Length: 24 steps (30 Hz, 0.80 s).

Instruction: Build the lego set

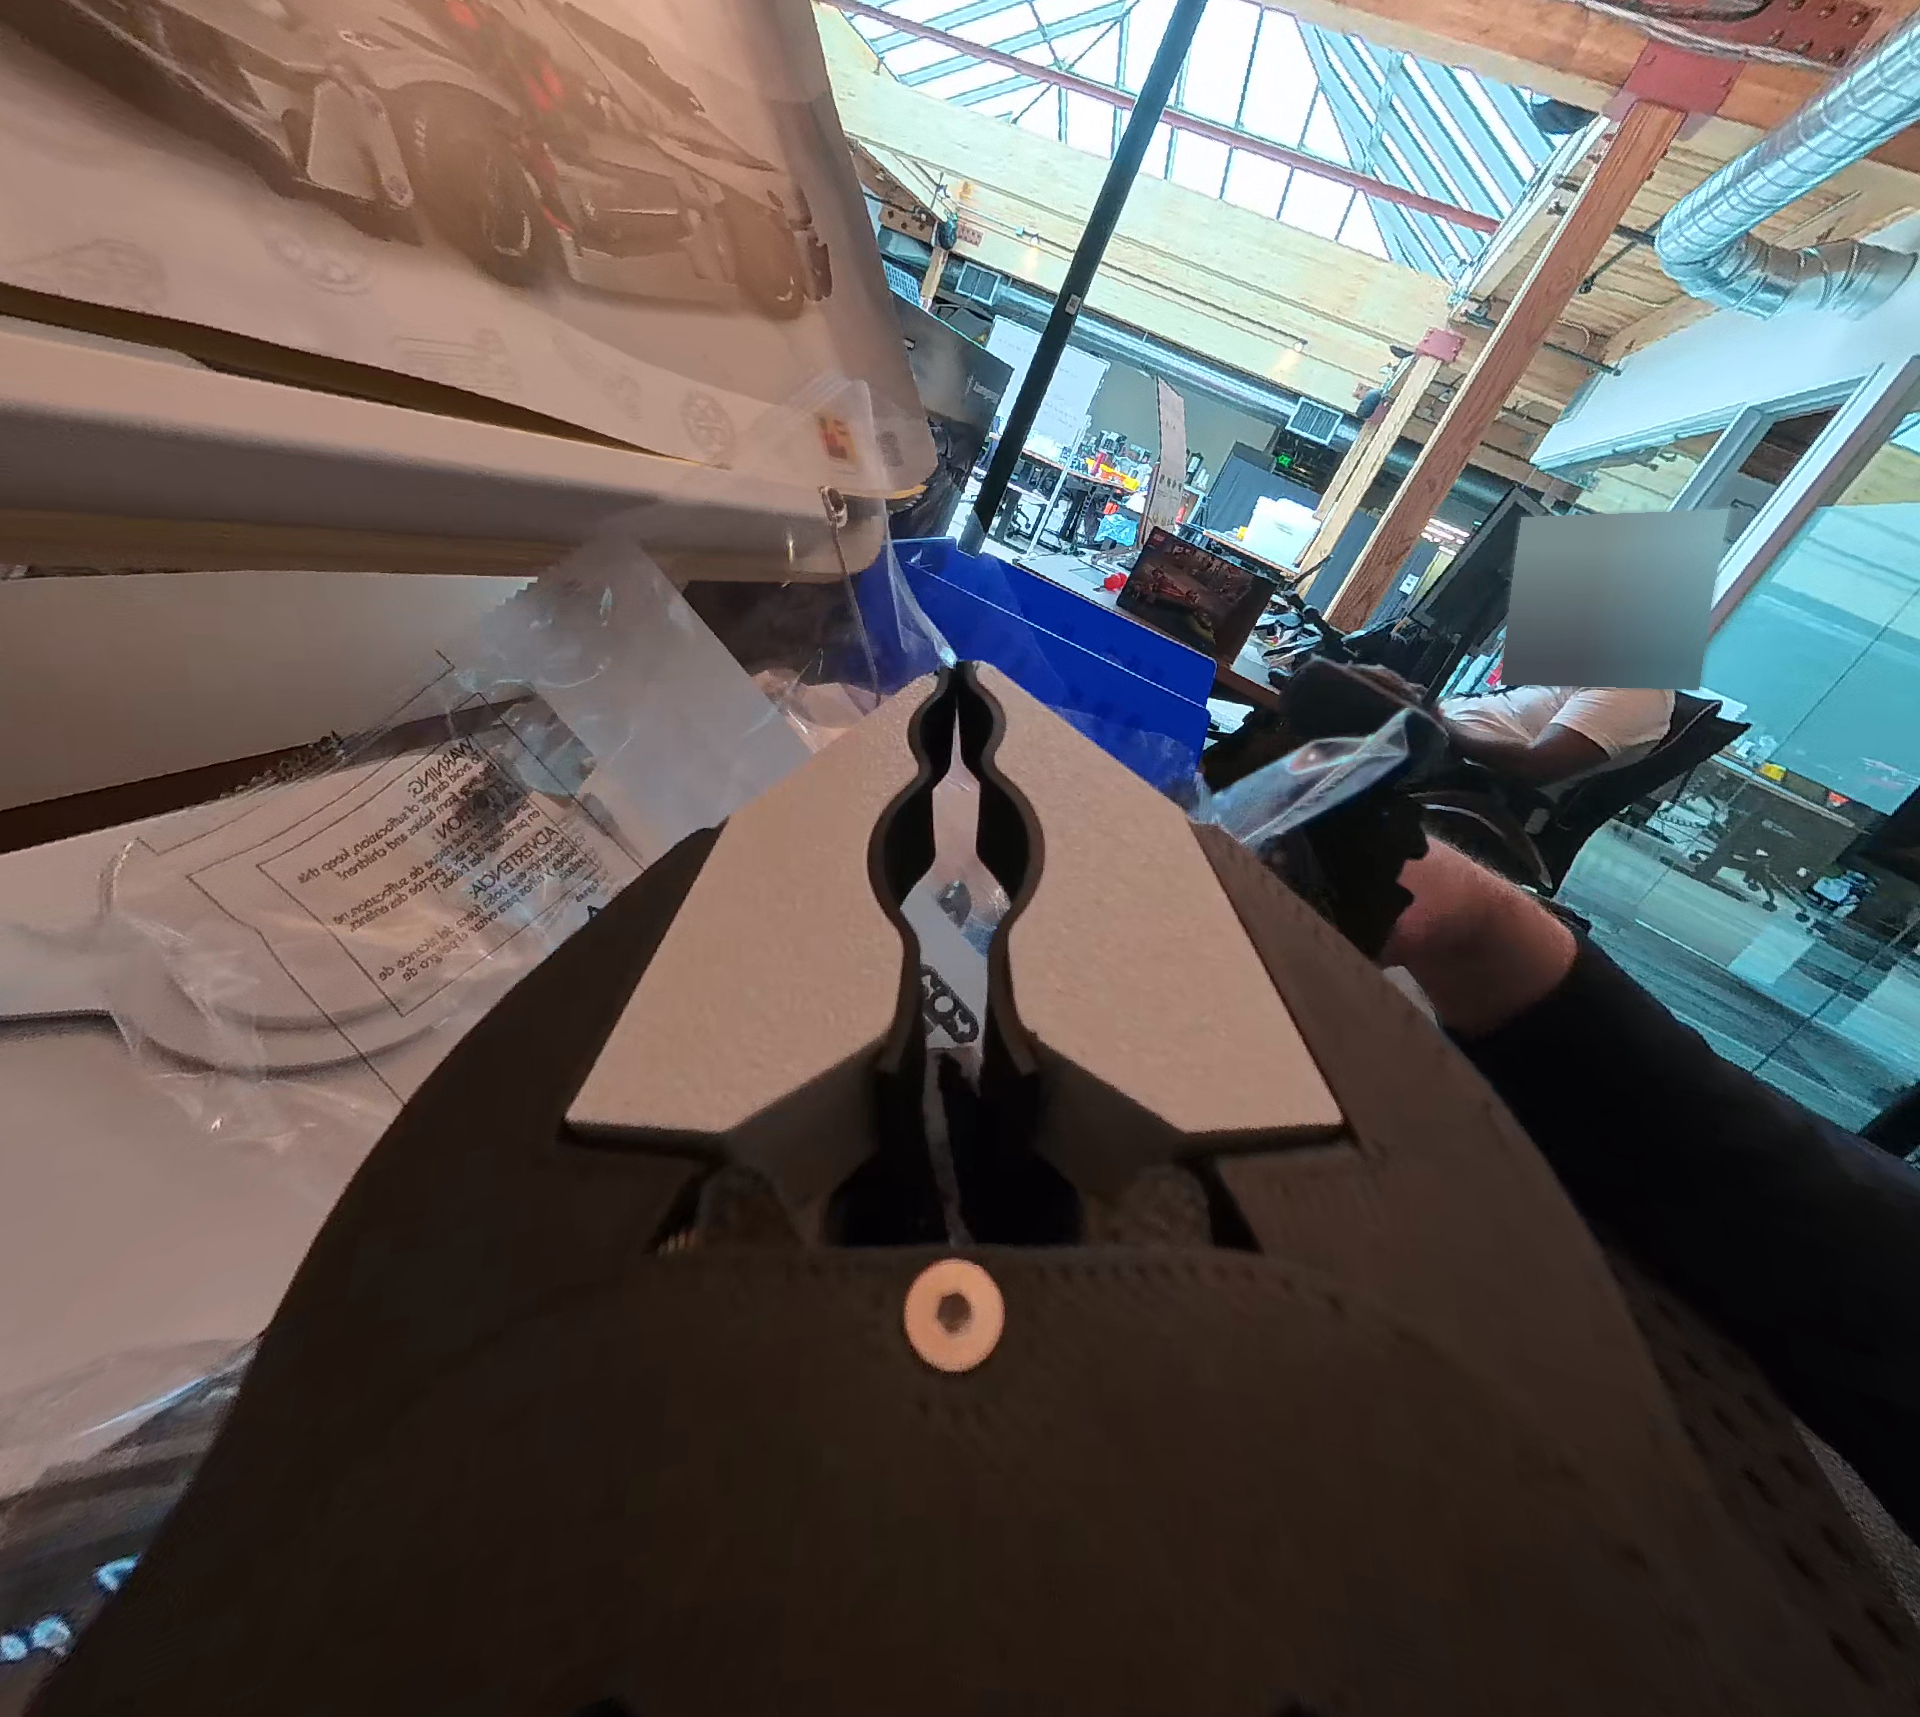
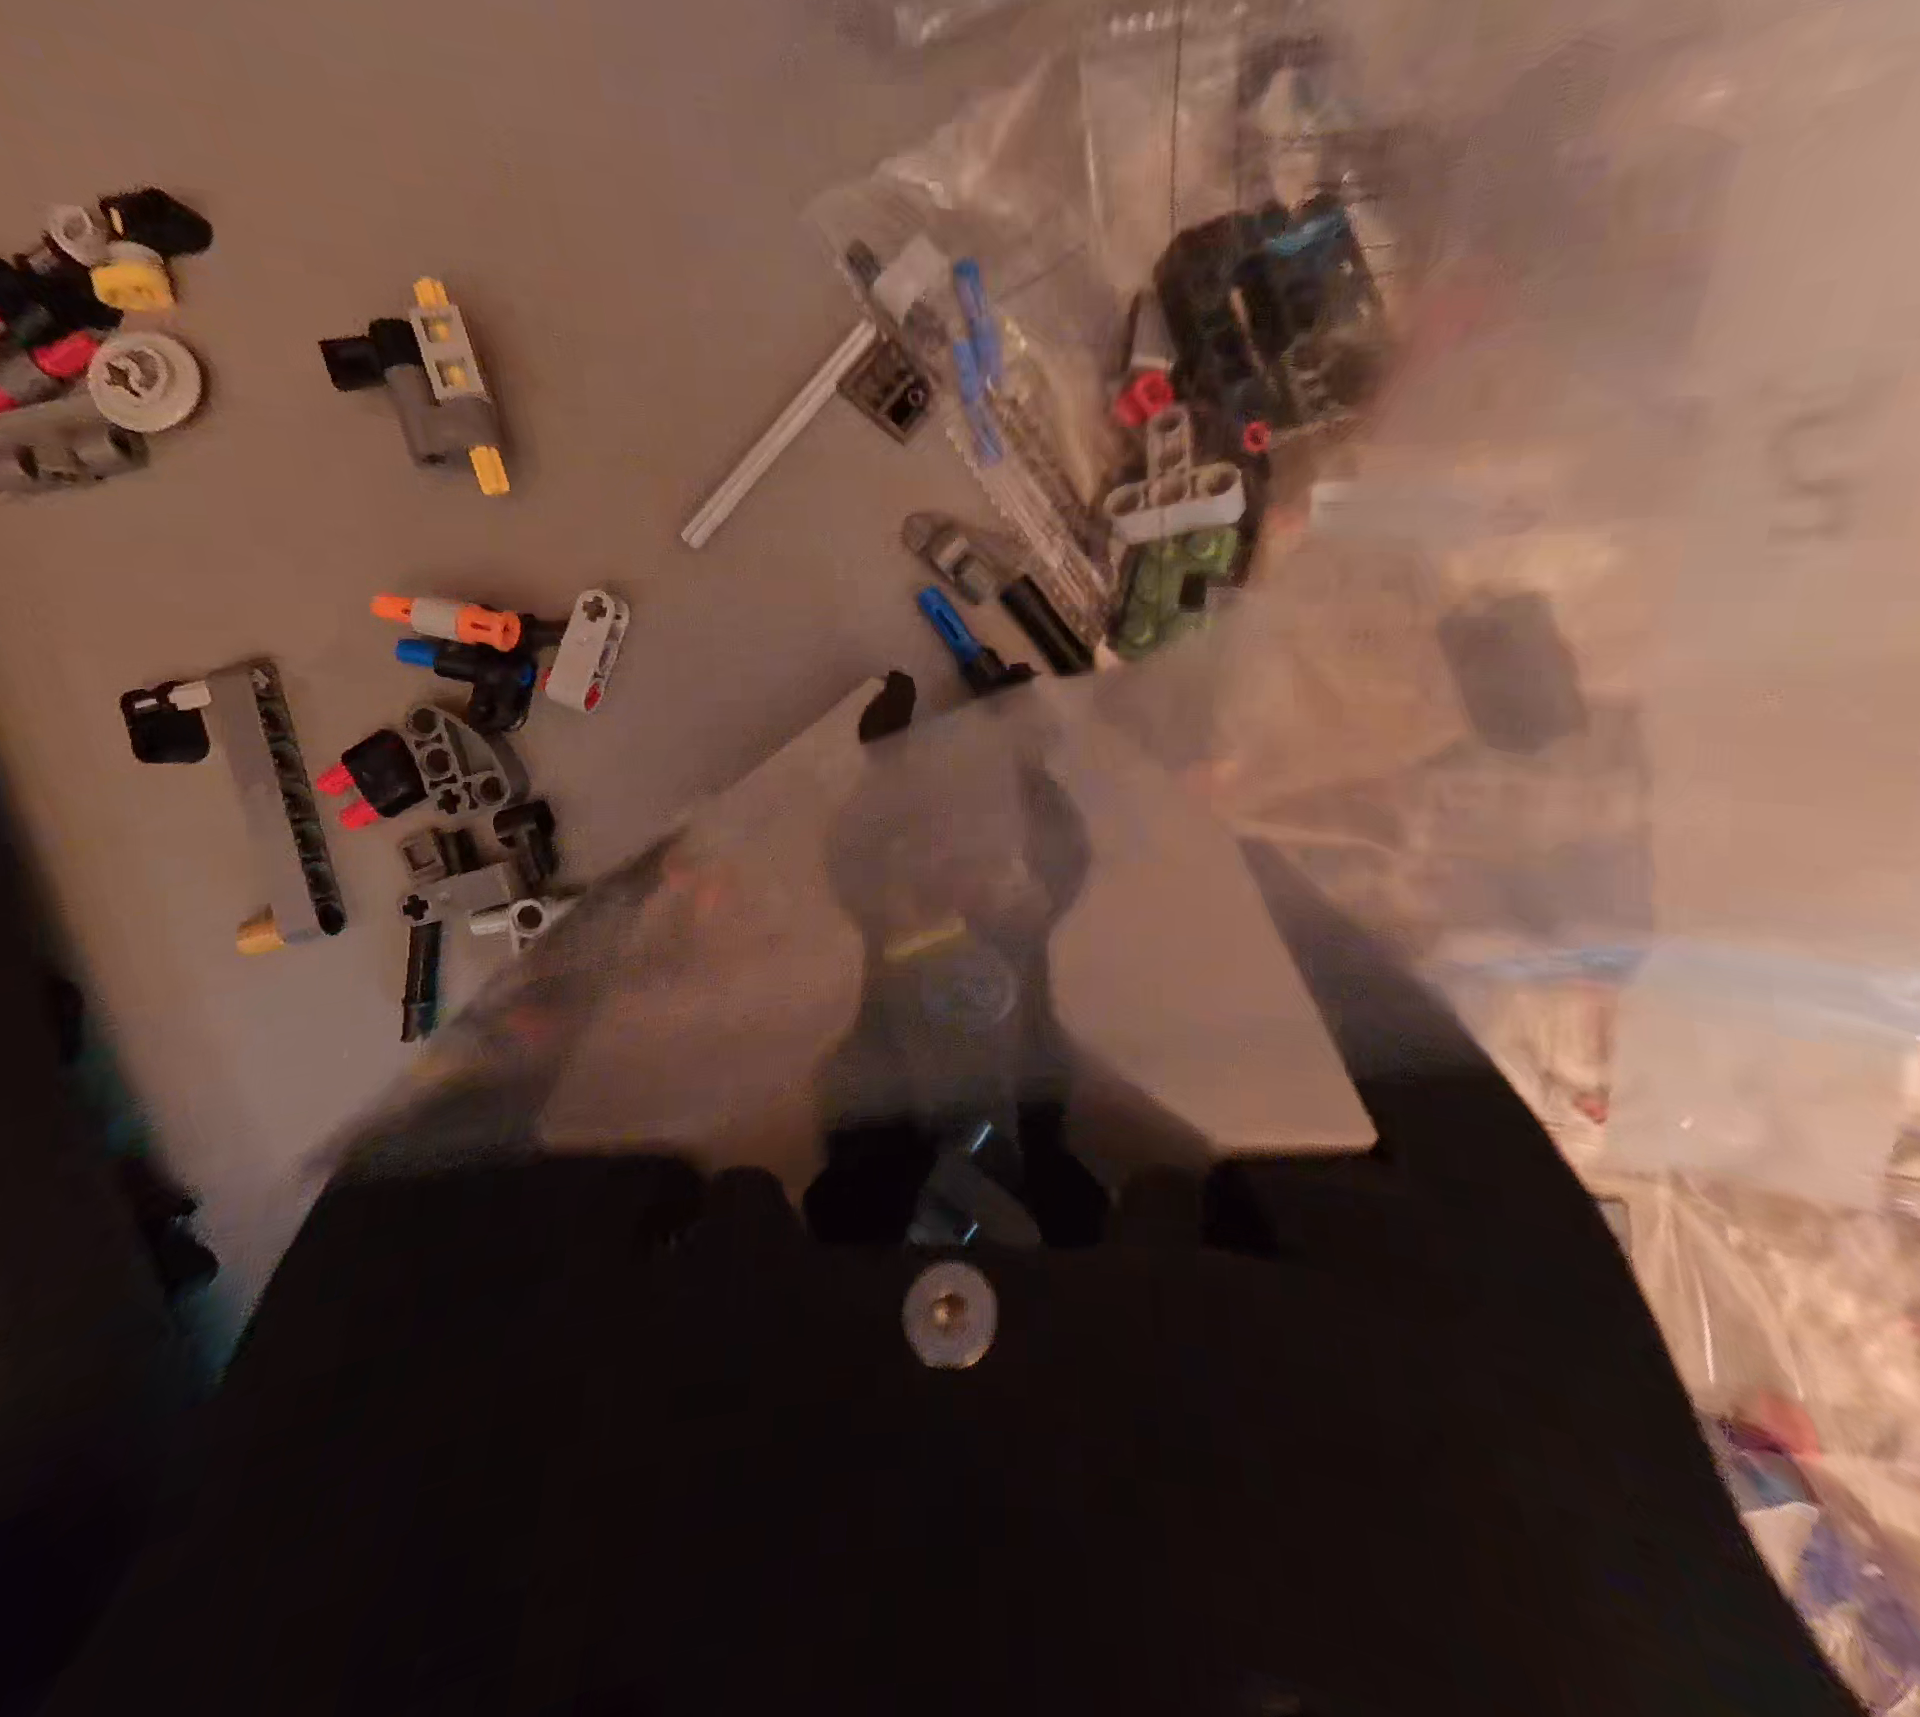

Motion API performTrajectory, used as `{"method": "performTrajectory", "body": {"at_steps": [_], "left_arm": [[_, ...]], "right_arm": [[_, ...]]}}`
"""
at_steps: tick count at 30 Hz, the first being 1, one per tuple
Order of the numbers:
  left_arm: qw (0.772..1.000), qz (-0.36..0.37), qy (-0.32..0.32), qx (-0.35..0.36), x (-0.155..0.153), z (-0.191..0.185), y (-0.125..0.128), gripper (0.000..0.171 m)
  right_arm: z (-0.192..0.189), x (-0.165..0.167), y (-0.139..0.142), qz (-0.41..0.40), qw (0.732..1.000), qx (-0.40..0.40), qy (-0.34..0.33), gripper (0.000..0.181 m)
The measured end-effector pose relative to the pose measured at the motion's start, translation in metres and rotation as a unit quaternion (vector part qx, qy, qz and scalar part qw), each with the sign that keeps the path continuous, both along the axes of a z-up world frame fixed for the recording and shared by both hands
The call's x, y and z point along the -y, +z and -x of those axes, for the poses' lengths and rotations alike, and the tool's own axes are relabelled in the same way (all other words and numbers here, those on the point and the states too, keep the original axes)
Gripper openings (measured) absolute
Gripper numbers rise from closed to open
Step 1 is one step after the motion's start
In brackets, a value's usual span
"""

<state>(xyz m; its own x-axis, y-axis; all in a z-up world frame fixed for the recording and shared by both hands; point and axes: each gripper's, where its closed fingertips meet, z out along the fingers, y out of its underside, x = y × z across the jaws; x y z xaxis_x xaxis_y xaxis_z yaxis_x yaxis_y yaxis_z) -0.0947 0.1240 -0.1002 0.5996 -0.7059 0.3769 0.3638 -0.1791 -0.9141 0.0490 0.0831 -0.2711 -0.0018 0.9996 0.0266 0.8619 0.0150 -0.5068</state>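
The left tool point(image 1: 958, 691), tips pinched, grips a clear plastic bag point(image 1: 623, 691) bearing a printed warning panel. Left of the hazy right tool point(image 2: 951, 732), whose state I cannot tell, loose Lego pieces point(image 2: 447, 732) dot the worktop point(image 2: 582, 109).

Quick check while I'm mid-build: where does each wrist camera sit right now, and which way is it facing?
Left wrist view: sits on the left gripper, tilted up toward ceiling beams and skylight; jaws closed on a clear plastic bag; a sleeved arm shows at right.
Right wrist view: sits on the right gripper, facing down at the table with loose lego pieces; blurred bag film covers its fingers.
Shared: clear plastic bagging.
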Motion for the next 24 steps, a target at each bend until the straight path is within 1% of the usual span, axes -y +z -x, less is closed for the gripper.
{"method": "performTrajectory", "body": {"at_steps": [3, 7, 10, 12, 16, 22, 24], "left_arm": [[1.0, 0.002, -0.003, 0.001, 0.0, -0.001, -0.001, 0.0], [1.0, 0.005, -0.007, -0.004, 0.0, -0.003, -0.003, 0.0], [1.0, 0.006, -0.008, -0.006, 0.0, -0.004, -0.004, 0.0], [1.0, 0.006, -0.008, -0.006, 0.0, -0.004, -0.004, 0.0], [1.0, 0.008, -0.009, -0.007, -0.001, -0.005, -0.005, 0.0], [1.0, 0.008, -0.009, -0.008, -0.001, -0.005, -0.005, 0.0], [1.0, 0.009, -0.01, -0.008, -0.001, -0.005, -0.005, 0.0]], "right_arm": [[-0.003, -0.001, -0.005, 0.0, 1.0, 0.019, -0.01, 0.018], [-0.008, -0.007, -0.004, 0.0, 0.999, 0.023, -0.032, 0.014], [-0.007, -0.006, 0.003, 0.009, 0.999, 0.002, -0.036, 0.013], [-0.01, -0.009, 0.003, 0.009, 0.999, 0.006, -0.046, 0.011], [-0.01, -0.004, -0.008, 0.024, 0.999, 0.027, -0.037, 0.011], [-0.012, -0.003, -0.006, 0.016, 0.999, 0.025, -0.034, 0.0], [-0.012, -0.003, -0.005, 0.019, 0.999, 0.024, -0.034, 0.0]]}}
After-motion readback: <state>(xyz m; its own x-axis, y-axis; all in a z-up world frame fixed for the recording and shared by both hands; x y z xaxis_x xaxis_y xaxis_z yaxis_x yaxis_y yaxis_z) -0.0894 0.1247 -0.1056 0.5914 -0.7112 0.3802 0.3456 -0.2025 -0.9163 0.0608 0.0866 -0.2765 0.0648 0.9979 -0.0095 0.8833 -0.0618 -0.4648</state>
